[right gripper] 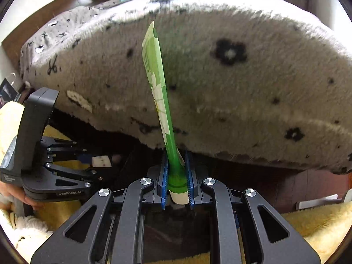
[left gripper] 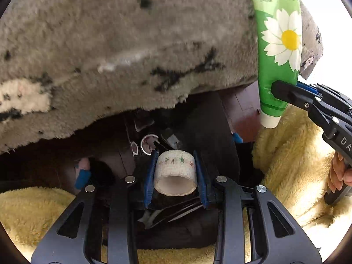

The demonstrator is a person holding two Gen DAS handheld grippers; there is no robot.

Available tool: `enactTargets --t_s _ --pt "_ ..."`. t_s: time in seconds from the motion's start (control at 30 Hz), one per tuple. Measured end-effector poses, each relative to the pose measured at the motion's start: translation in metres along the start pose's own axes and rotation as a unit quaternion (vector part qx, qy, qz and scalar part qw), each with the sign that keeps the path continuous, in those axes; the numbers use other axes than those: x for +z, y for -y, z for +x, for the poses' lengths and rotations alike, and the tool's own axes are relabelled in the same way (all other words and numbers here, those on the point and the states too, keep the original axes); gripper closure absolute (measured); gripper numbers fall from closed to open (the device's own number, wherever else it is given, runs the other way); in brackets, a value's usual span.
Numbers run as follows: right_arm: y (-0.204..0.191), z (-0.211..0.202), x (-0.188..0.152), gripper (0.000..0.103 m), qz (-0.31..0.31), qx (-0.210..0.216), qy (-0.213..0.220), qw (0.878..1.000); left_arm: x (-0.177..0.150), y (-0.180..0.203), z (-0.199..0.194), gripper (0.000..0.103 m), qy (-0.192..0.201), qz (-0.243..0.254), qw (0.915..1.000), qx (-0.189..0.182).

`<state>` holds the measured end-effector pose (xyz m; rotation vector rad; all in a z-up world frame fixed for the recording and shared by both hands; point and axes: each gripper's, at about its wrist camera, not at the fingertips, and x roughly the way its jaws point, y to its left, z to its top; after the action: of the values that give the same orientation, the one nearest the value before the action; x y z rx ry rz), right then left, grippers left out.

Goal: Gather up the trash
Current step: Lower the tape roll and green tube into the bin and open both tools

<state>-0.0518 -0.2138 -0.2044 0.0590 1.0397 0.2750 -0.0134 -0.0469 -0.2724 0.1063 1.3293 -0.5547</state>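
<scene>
My left gripper (left gripper: 175, 167) is shut on a small white tape roll (left gripper: 175, 173) with tiny coloured stars, its blue pads pressing both sides. It points steeply down over a dark opening with black bag folds (left gripper: 211, 123) beneath. My right gripper (right gripper: 177, 177) is shut on a green cream tube (right gripper: 157, 81) with a daisy print, gripping it near the white cap with the flat end standing up. In the left wrist view the same tube (left gripper: 279, 44) hangs at the upper right, clamped by the right gripper (left gripper: 277, 91). The left gripper (right gripper: 92, 165) with the roll (right gripper: 101, 161) shows at the left of the right wrist view.
A grey fluffy blanket (left gripper: 114, 44) with black flower marks overhangs the dark opening, seen also in the right wrist view (right gripper: 231, 92). A yellow fleece sleeve (left gripper: 292, 154) and a hand (left gripper: 337, 172) hold the right gripper. Metal rings (left gripper: 148, 144) lie in the dark space below.
</scene>
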Motion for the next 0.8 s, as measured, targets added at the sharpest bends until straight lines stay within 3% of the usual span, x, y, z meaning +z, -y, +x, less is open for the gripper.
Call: enactTargets --t_s 0.33,0.37,0.4,0.47,0.63,0.8 --pt "0.001 0.015 -0.002 0.085 0.005 0.011 -0.041 0.999 -0.003 0.004 0.012 0.068 -0.005 0.007 1.0 -0.004" --pt "0.004 0.015 -0.003 0.077 0.009 0.012 -0.043 0.999 -0.004 0.005 0.013 0.061 -0.005 0.007 1.0 -0.003" --pt "0.006 0.015 -0.003 0.059 0.013 0.009 -0.043 0.999 -0.004 0.005 0.013 0.055 -0.004 0.007 1.0 0.0" --pt "0.009 0.015 -0.003 0.042 0.021 0.007 -0.04 0.999 -0.003 0.005 0.012 0.048 -0.001 0.005 1.0 0.004" --pt "0.019 0.011 -0.002 0.041 0.041 0.002 -0.034 0.999 0.0 0.003 0.005 0.036 0.008 0.0 0.9999 0.01" --pt "0.021 0.006 0.003 0.028 0.046 -0.003 -0.022 0.999 0.002 0.0 0.001 0.026 0.014 -0.003 0.9997 0.02"
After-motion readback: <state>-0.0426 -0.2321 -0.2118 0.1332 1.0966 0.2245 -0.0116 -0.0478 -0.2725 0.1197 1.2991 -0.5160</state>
